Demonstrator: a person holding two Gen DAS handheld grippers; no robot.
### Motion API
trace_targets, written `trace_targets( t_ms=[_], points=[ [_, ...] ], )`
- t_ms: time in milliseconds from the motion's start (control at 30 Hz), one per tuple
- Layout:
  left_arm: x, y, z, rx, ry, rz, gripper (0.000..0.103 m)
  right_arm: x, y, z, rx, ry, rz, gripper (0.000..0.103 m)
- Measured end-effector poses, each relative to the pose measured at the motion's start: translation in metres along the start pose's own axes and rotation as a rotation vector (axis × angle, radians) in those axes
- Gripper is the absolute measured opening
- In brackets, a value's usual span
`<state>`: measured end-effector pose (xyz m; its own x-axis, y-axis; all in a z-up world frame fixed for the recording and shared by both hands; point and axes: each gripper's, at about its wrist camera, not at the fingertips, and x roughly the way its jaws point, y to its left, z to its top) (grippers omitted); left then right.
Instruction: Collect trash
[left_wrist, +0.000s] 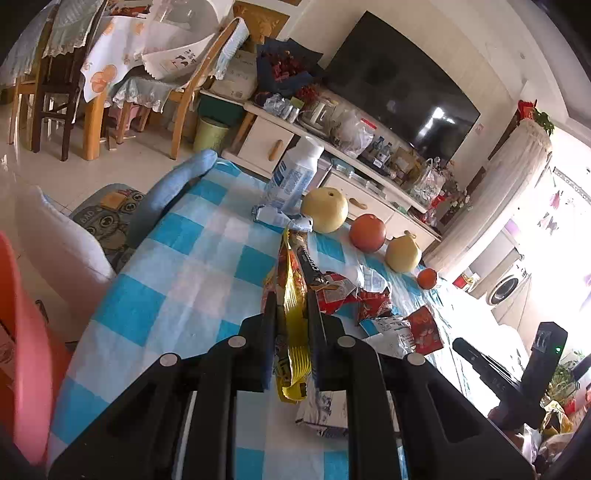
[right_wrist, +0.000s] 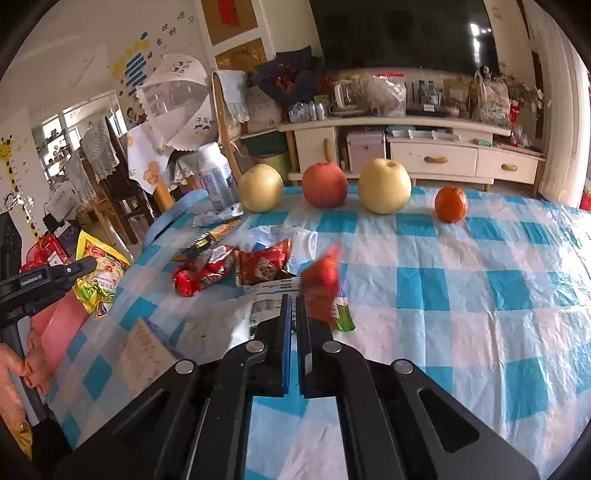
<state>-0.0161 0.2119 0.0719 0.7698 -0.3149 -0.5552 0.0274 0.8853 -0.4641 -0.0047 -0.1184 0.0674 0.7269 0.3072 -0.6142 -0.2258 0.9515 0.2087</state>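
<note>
The table (right_wrist: 480, 295) fills both views, spread with a blue-and-white checked cloth, and along its far edge stand a row of fruit and an upright white bottle (left_wrist: 293, 177): none of that reads as trash. Off the left end sits a pink bin (left_wrist: 26, 350), and that looks like where everything is headed. Now the litter: a heap of wrappers (right_wrist: 236, 269) lies mid-table, red and silver packets crumpled together, between the two grippers. The left gripper (left_wrist: 291, 299) has its jaws clamped on a yellow snack bag (left_wrist: 293, 295), the bag's long axis running straight out along the fingers and away toward the fruit; in the right wrist view that same bag (right_wrist: 99, 280) hangs off the table's left edge, just beside the bin. The right gripper (right_wrist: 293, 299) has its jaws almost fully together, and a small red wrapper (right_wrist: 323, 284) rides blurred at the right fingertip, so it appears pinched there, lifted clear of the cloth with a green-edged scrap (right_wrist: 341, 314) lying below it. What matters next is plain: the bin lies left of both, the left hand is much the nearer, and the right load must cross over the heap to get there.
</note>
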Motion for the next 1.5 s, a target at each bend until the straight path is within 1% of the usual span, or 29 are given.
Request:
trace_targets(
  t_ms=[67, 133, 167, 200, 233, 267, 300, 400, 467, 600, 633, 667, 733, 767, 833, 900, 933, 967, 1133, 1333, 1433, 1500],
  points=[
    [-0.006, 0.003, -0.001, -0.009, -0.003, -0.005, 0.017, -0.004, 0.001, -0.002, 0.008, 0.004, -0.021, 0.003],
    [-0.010, 0.005, -0.004, -0.014, -0.005, -0.001, 0.017, -0.003, -0.005, -0.003, 0.044, 0.014, -0.034, 0.004],
    [-0.012, 0.005, -0.006, -0.011, -0.004, 0.004, 0.017, -0.001, -0.009, -0.003, 0.058, 0.014, -0.044, 0.008],
    [-0.013, 0.005, -0.007, -0.006, -0.004, 0.007, 0.017, 0.000, -0.013, -0.003, 0.071, 0.013, -0.053, 0.015],
    [-0.015, 0.005, -0.008, 0.001, -0.004, 0.012, 0.017, 0.004, -0.020, -0.004, 0.096, 0.016, -0.063, 0.047],
    [-0.016, 0.005, -0.010, 0.006, -0.003, 0.015, 0.017, 0.006, -0.025, -0.004, 0.111, 0.021, -0.072, 0.080],
    [-0.017, 0.006, -0.011, 0.009, -0.001, 0.019, 0.017, 0.010, -0.031, -0.006, 0.129, 0.024, -0.089, 0.086],
    [-0.018, 0.008, -0.012, 0.011, -0.001, 0.020, 0.017, 0.024, -0.045, -0.007, 0.132, 0.042, -0.109, 0.087],
    [-0.019, 0.010, -0.013, 0.012, -0.002, 0.022, 0.017, 0.039, -0.051, -0.006, 0.126, 0.071, -0.120, 0.087],
    [-0.016, 0.013, -0.013, 0.027, 0.008, 0.032, 0.017, 0.063, -0.055, -0.003, 0.119, 0.120, -0.110, 0.087],
    [-0.015, 0.014, -0.013, 0.029, 0.011, 0.033, 0.017, 0.071, -0.055, -0.003, 0.112, 0.152, -0.119, 0.085],
    [-0.014, 0.015, -0.013, 0.031, 0.015, 0.034, 0.017, 0.075, -0.056, -0.002, 0.113, 0.166, -0.121, 0.078],
    [-0.011, 0.013, -0.012, 0.038, 0.021, 0.036, 0.017, 0.078, -0.058, -0.001, 0.123, 0.177, -0.117, 0.069],
    [-0.010, 0.013, -0.012, 0.041, 0.024, 0.036, 0.017, 0.078, -0.058, -0.001, 0.122, 0.176, -0.120, 0.059],
    [-0.008, 0.011, -0.012, 0.046, 0.028, 0.034, 0.017, 0.079, -0.058, -0.001, 0.105, 0.182, -0.147, 0.046],
    [-0.006, 0.008, -0.011, 0.056, 0.031, 0.032, 0.017, 0.078, -0.057, -0.002, 0.094, 0.184, -0.160, 0.043],
    [-0.006, 0.007, -0.011, 0.060, 0.031, 0.031, 0.017, 0.077, -0.057, -0.002, 0.092, 0.178, -0.168, 0.040],
    [-0.006, 0.005, -0.011, 0.067, 0.030, 0.030, 0.017, 0.074, -0.057, -0.002, 0.091, 0.165, -0.175, 0.039],
    [-0.010, 0.001, -0.010, 0.087, 0.019, 0.032, 0.017, 0.057, -0.051, -0.001, 0.060, 0.098, -0.218, 0.037],
    [-0.029, 0.003, -0.001, 0.077, -0.035, 0.012, 0.017, 0.027, -0.040, 0.008, 0.083, 0.018, -0.180, 0.037],
    [-0.033, 0.006, 0.000, 0.069, -0.041, 0.009, 0.017, 0.011, -0.027, 0.014, 0.083, -0.014, -0.148, 0.037],
    [-0.032, 0.008, 0.000, 0.066, -0.031, 0.001, 0.017, 0.005, -0.017, 0.017, 0.075, -0.025, -0.129, 0.037]
  ],
)
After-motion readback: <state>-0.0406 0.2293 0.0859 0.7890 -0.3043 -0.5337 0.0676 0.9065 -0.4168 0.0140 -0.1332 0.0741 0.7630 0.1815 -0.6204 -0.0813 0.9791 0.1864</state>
